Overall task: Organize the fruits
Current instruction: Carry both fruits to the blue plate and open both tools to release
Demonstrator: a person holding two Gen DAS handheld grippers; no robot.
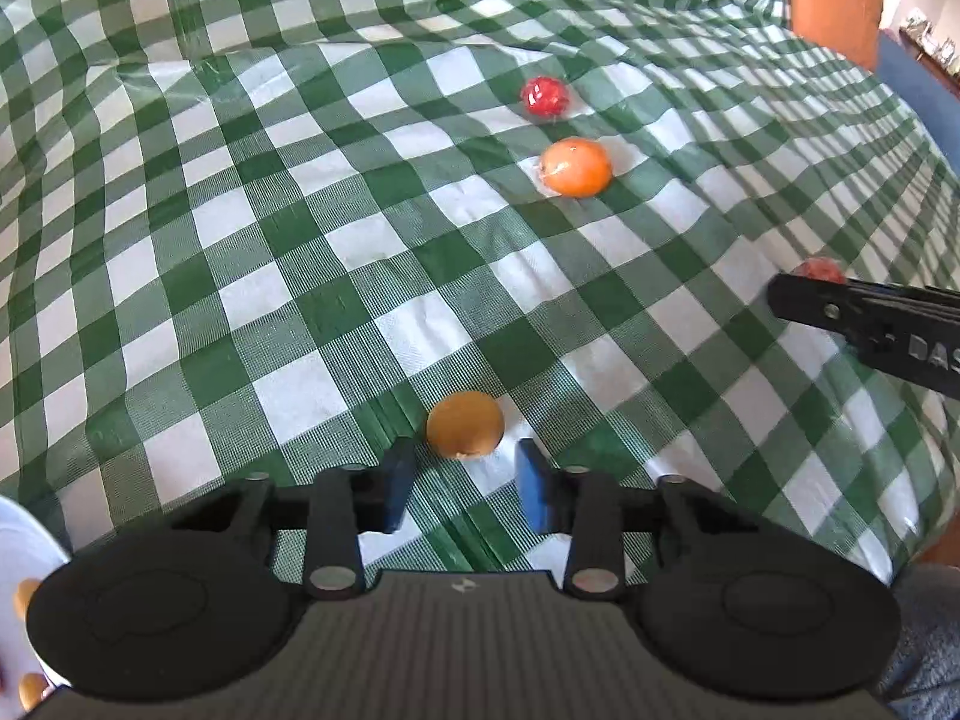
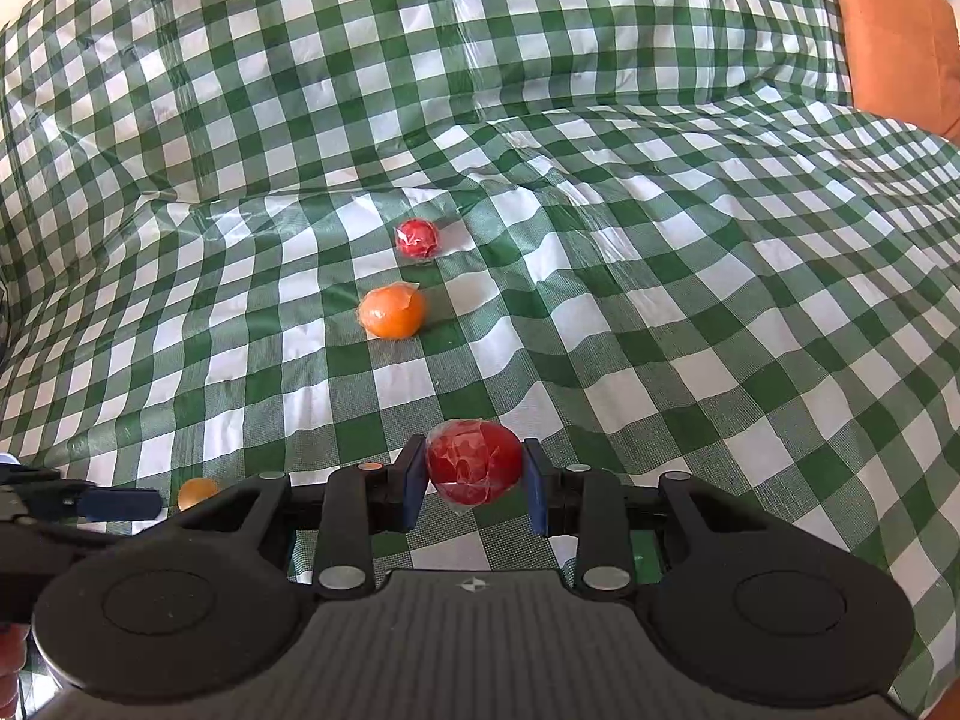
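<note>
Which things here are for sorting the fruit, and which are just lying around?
For the job:
- red fruit held in the right gripper
- small orange fruit just ahead of the left gripper
- bigger orange fruit on the cloth
- small red fruit behind it

Just there:
- green checked cloth
- orange cushion at the back

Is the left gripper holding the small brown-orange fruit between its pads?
No, the brown-orange fruit lies on the checked cloth just beyond the left gripper, whose blue pads stand apart without touching it.
</note>
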